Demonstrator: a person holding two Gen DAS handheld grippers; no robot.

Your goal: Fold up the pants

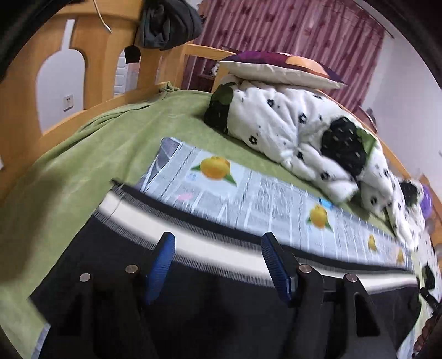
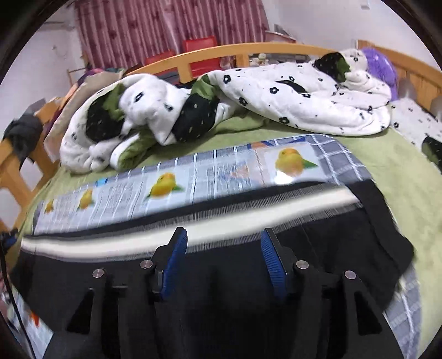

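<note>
Black pants (image 1: 221, 292) with a white side stripe (image 1: 132, 210) lie flat across a plastic mat printed with oranges (image 1: 262, 193) on the bed. My left gripper (image 1: 218, 240) hovers over the stripe, its blue pads apart and nothing pinched between them. In the right wrist view the same pants (image 2: 345, 248) spread out to the right, and the stripe (image 2: 110, 243) runs along their far edge. My right gripper (image 2: 223, 233) is open above the stripe too, and its pads hold no cloth. The mat (image 2: 221, 171) shows beyond the pants.
A green sheet (image 1: 83, 165) covers the bed. A crumpled white quilt with black flowers (image 2: 276, 91) lies along the far side, with a pillow (image 1: 276, 66) on it. The wooden bed frame (image 1: 91, 44) carries hanging dark clothes (image 1: 168, 24). A black cable (image 2: 11, 276) runs at the left.
</note>
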